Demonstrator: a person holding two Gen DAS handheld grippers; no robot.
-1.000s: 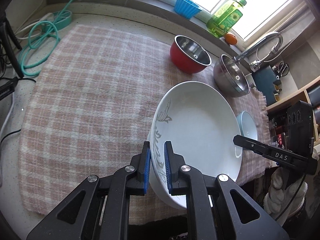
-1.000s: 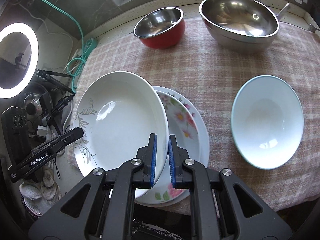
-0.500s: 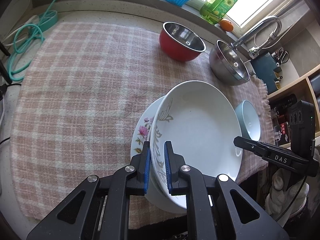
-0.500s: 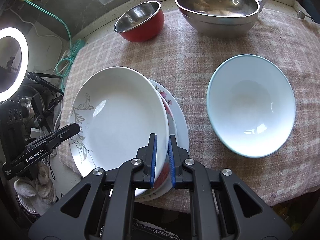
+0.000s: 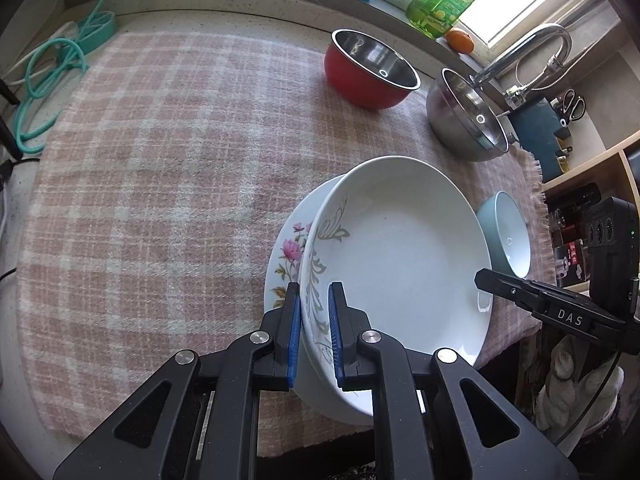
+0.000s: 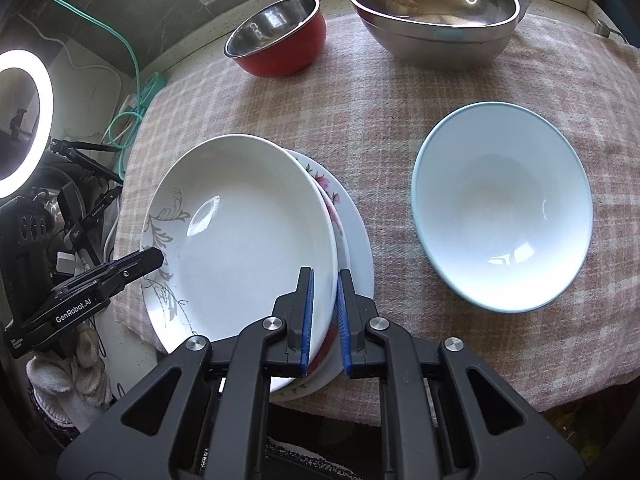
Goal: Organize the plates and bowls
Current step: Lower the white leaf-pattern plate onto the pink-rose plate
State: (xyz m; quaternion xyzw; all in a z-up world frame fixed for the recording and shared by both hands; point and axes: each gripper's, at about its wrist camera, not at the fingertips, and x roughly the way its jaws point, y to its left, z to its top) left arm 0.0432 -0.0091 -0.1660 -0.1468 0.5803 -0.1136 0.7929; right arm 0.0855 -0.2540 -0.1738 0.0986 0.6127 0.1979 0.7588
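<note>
Holding the white plate point(image 5: 400, 264) by its rim, I use both my tools at once, one on each side. My left gripper point(image 5: 314, 336) is squeezed shut on the edge with the grey leaf drawing. My right gripper point(image 6: 324, 312) is squeezed shut on the other edge. I think I use two because the plate is wide and smooth, and one pinch could let it tip or slip.

It sits tilted over the flower plate point(image 5: 286, 256), which lies flat on the checked cloth point(image 5: 152, 168). I cannot tell if the two plates touch yet. I think I am stacking them, big plates together, so I keep the white one right over the flower one.

Next to them on the cloth is the pale blue bowl point(image 6: 504, 208), by itself. Farther back stand the red bowl point(image 6: 276, 44) and the big steel bowl point(image 6: 432, 12), near the window. They are well apart from my plates, so nothing is in my way.
</note>
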